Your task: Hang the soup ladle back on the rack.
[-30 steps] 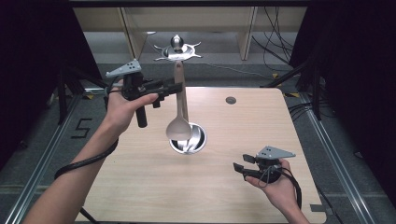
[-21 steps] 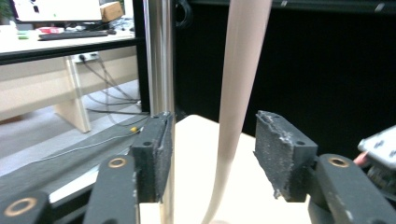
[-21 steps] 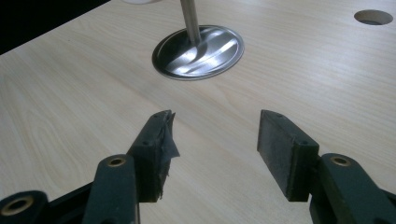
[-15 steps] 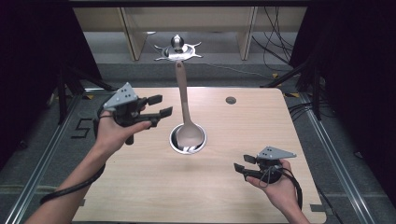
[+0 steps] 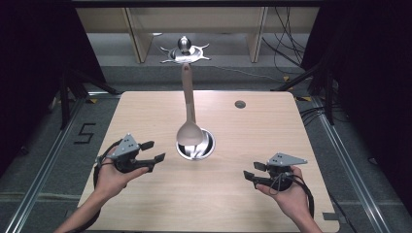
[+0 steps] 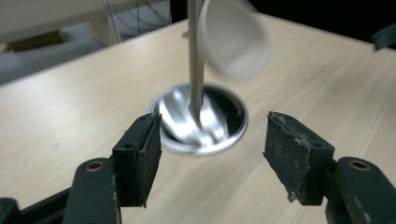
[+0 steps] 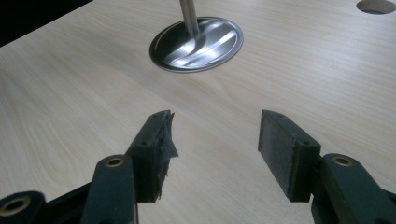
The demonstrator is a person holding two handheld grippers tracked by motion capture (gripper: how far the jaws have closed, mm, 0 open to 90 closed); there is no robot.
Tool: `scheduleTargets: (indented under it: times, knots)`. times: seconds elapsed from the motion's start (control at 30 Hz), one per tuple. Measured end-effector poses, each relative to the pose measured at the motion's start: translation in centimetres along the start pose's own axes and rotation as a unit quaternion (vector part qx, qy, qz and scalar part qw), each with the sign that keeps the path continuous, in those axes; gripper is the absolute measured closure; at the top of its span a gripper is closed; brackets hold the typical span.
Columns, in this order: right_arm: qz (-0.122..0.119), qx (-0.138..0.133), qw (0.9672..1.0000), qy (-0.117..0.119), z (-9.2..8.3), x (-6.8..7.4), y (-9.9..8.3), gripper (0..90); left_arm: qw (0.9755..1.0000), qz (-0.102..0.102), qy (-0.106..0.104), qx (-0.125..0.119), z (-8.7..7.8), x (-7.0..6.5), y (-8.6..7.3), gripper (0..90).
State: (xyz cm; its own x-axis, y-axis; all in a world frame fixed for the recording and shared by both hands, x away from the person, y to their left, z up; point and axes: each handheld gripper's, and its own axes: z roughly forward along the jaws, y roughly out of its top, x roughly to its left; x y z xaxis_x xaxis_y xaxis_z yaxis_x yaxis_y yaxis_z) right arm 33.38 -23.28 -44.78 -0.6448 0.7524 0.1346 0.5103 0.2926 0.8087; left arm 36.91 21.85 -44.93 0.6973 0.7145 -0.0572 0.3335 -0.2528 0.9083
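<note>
Your left tool (image 5: 148, 151) and your right tool (image 5: 256, 174) both sit low over the wooden surface (image 5: 228, 204) with their jaws apart and holding nothing, and between them, a bit ahead, a big ladle (image 5: 188, 131) stands in a shiny metal cup (image 5: 206, 151).

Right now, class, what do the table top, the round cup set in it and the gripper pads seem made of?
Table top: pale wood or laminate, matte, grain lines visible. Round cup: polished metal, bright streaked reflections. Gripper pads: black rubber or foam, dull with frayed edges.
</note>
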Motion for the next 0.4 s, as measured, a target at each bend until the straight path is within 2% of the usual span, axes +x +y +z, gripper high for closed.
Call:
scheduleTargets:
  times: [0.07, 0.1, 0.17, 0.2, 0.23, 0.27, 0.3, 0.33, 0.4]
  knots:
    - [0.001, 0.0, 1.0, 0.0, 0.0, 0.0, 0.0, 45.0, 0.9998, -0.02, 0.007, 0.0, -0.1, 0.3, -1.5, 36.6]
    - [0.019, -0.004, 0.9998, 0.011, 0.2, 0.2, -0.2, 45.0, 0.9996, -0.022, 0.011, 0.011, -0.2, 0.5, -2.0, 36.7]
    - [0.024, -0.002, 0.9997, 0.01, 0.2, 0.2, -0.3, 45.0, 0.9993, -0.031, 0.016, 0.015, -0.4, 0.6, -2.5, 36.8]
    - [0.014, -0.003, 0.9999, 0.008, 0.2, 0.1, -0.3, 45.0, 0.9992, -0.03, 0.019, 0.018, -0.5, 0.7, -2.6, 36.9]
    - [0.016, -0.003, 0.9998, 0.009, 0.2, 0.1, -0.4, 45.0, 0.9994, -0.025, 0.019, 0.016, -0.6, 0.9, -2.6, 37.0]
    - [0.021, 0.008, 0.9998, 0.001, 0.0, 0.1, -0.4, 45.1, 0.9992, -0.033, 0.018, 0.016, -0.6, 0.9, -2.6, 37.0]
    - [0.008, 0.005, 1.0, 0.0, 0.0, -0.1, -0.5, 45.0, 0.9992, -0.031, 0.019, 0.014, -0.6, 0.9, -2.6, 37.1]
    - [0.018, 0.007, 0.9998, -0.003, -0.1, 0.0, -0.6, 45.0, 0.9991, -0.032, 0.023, 0.014, -0.6, 0.9, -2.5, 37.2]
    - [0.012, 0.004, 0.9999, -0.005, -0.1, -0.4, -0.8, 45.0, 0.9994, -0.028, 0.017, 0.011, -0.7, 0.9, -2.3, 37.3]
